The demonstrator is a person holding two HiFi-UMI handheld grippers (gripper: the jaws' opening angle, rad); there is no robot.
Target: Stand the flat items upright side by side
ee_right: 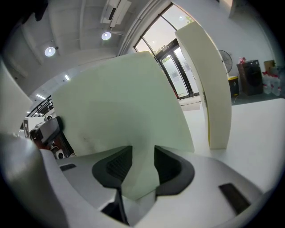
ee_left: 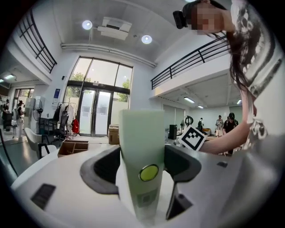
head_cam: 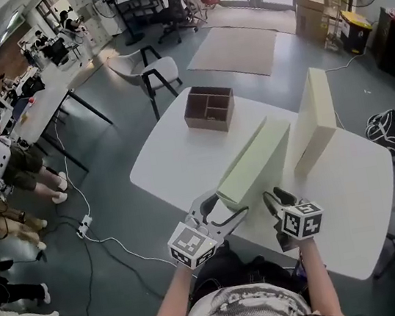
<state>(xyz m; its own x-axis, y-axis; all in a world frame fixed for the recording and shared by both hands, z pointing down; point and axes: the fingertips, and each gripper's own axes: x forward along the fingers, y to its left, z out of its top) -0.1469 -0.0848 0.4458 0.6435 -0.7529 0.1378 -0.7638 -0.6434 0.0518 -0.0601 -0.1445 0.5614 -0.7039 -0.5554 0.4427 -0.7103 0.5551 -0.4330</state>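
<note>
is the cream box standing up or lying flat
Upright: the cream box stands on a narrow edge on the white table, its broad faces vertical.

We see the pale green flat cardboard box point(head_cam: 253, 159) tilted, not yet vertical, with a round yellow-green sticker on its narrow near end. That end is clamped by the left gripper point(head_cam: 224, 209) and the right gripper point(head_cam: 272, 205). Just to its right, the cream flat cardboard box point(head_cam: 315, 124) stands upright on the white table point(head_cam: 176, 164).

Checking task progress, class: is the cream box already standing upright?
Yes, the cream box stands on edge on the table, beside the green box.
</note>
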